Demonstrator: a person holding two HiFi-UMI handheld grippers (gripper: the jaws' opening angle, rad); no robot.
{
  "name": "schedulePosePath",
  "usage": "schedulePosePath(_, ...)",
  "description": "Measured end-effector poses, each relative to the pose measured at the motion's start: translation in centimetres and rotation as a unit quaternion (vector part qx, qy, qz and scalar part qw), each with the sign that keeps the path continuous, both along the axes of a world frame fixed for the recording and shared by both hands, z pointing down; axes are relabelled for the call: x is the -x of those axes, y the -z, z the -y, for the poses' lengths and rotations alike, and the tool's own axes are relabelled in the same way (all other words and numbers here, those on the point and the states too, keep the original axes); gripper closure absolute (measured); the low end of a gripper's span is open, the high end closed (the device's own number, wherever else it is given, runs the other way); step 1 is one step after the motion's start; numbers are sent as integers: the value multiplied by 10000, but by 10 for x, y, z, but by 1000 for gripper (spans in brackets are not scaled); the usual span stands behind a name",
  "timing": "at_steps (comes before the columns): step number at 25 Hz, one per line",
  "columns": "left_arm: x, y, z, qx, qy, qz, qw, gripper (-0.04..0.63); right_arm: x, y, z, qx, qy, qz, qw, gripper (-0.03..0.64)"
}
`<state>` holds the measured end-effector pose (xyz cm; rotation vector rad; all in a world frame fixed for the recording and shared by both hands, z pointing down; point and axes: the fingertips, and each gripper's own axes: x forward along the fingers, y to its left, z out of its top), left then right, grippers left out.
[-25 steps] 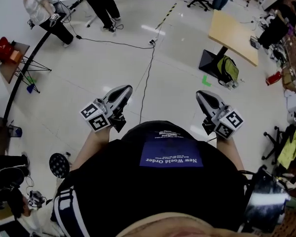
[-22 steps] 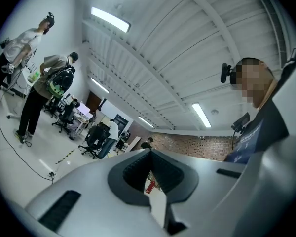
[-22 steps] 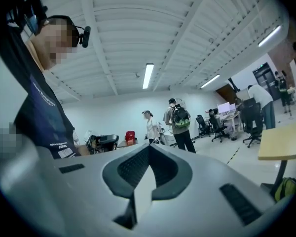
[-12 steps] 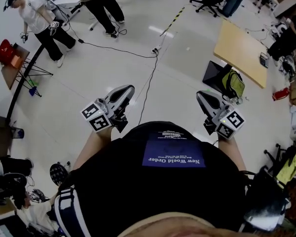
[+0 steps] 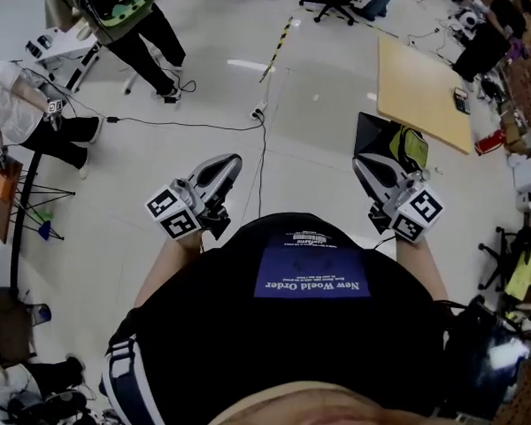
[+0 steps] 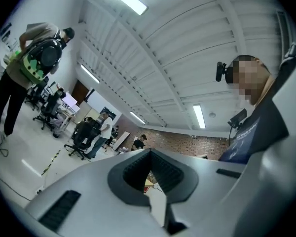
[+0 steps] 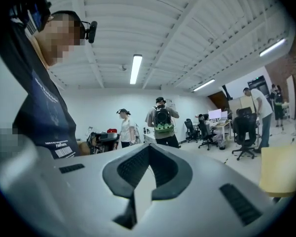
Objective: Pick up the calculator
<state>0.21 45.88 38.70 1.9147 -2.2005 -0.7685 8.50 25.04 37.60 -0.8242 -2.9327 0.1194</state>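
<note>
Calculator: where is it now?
Head view, upper right: the calculator lies by the right edge of the wooden table, beyond the green backpack.

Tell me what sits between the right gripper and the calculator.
Head view: from the shut right gripper, a green backpack on the floor by the table's black base, then bare wooden tabletop up to the calculator.

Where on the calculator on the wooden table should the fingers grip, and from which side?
Probably across its two long edges, coming from above: the small dark rectangular calculator lies flat near the picture-right edge of the light wooden tabletop, with bare top around it. It is too small here to judge more.
</note>
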Motion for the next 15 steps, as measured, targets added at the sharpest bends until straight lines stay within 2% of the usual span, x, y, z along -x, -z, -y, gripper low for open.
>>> schedulePosePath(4, 64, 1, 11, 58, -313, 6, 9995, 603, 47, -1, 3, 308, -330, -77, 9990, 632)
schedulePosePath(6, 85, 1, 28, 15, -469, -31, 9989, 603, 61, -8, 14, 292, -452, -232, 9983, 634)
schedulePosePath(11, 124, -12, 80, 231, -673, -114, 9974, 603, 95, -20, 69, 499, -731, -321, 9956, 632)
schedulePosePath(15, 164, -5, 142, 334, -696, 14, 9970, 603, 140, -13, 128, 536, -620, -99, 9966, 632)
